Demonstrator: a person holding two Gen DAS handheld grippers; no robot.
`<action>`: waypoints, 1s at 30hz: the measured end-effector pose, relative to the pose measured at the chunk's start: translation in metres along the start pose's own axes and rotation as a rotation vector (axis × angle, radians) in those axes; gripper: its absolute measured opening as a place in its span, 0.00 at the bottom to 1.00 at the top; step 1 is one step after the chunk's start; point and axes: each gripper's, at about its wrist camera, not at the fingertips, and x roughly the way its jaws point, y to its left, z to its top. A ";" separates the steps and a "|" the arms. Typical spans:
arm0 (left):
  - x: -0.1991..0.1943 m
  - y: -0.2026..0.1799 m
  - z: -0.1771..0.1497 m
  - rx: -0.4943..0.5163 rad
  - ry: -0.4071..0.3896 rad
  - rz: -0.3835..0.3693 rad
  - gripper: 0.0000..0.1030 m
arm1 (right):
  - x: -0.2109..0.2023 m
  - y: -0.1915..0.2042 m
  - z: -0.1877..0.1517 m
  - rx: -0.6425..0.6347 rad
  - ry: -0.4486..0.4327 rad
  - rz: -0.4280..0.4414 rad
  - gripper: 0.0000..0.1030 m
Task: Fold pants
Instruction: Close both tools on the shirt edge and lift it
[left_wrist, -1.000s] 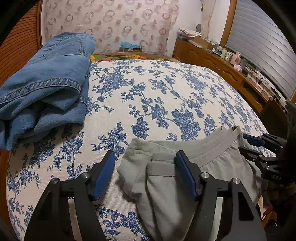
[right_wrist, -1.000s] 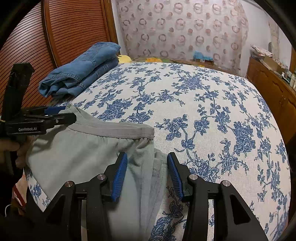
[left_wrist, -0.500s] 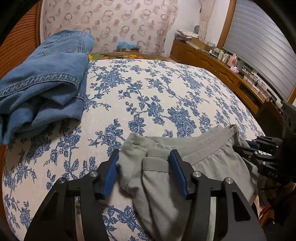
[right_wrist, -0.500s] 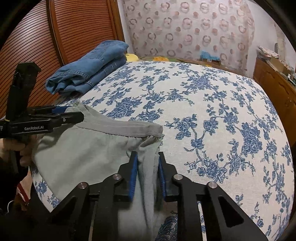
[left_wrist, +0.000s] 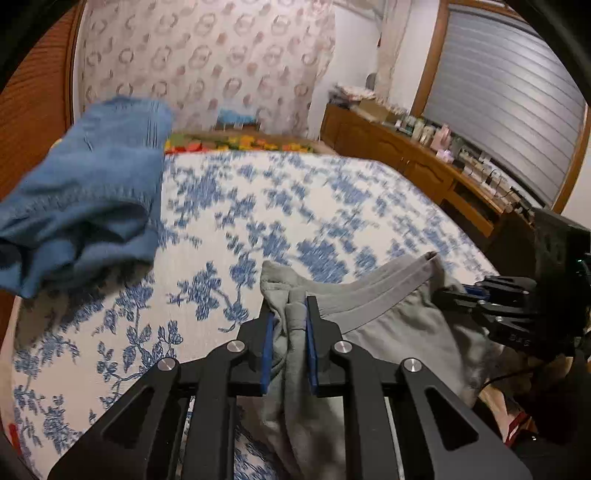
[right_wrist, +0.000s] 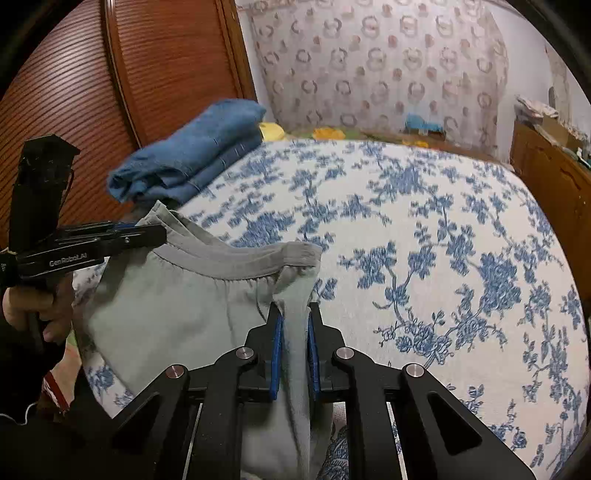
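Note:
Grey pants with an elastic waistband lie at the near edge of the bed, legs hanging off out of sight. My left gripper is shut on the left end of the waistband. My right gripper is shut on the right end of the waistband of the pants. The waistband hangs slightly slack between them, a little above the bedspread. Each gripper shows in the other's view: the right gripper at the right, the left gripper at the left.
The bed has a white bedspread with blue flowers. Folded blue jeans lie at its far left, also in the right wrist view. A wooden slatted door stands left; a wooden dresser with small items stands right.
Both grippers closed on the waistband ends, the right one first and the left one in the last half second. The waistband has risen off the bed and both views have moved forward.

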 end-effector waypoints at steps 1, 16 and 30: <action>-0.007 -0.003 0.002 0.002 -0.016 -0.004 0.15 | -0.003 0.000 0.000 0.002 -0.010 0.003 0.12; -0.053 -0.036 0.025 0.085 -0.155 -0.010 0.15 | -0.057 0.009 0.008 -0.043 -0.153 -0.028 0.11; -0.071 -0.060 0.042 0.149 -0.236 -0.025 0.15 | -0.097 0.012 0.017 -0.084 -0.233 -0.055 0.11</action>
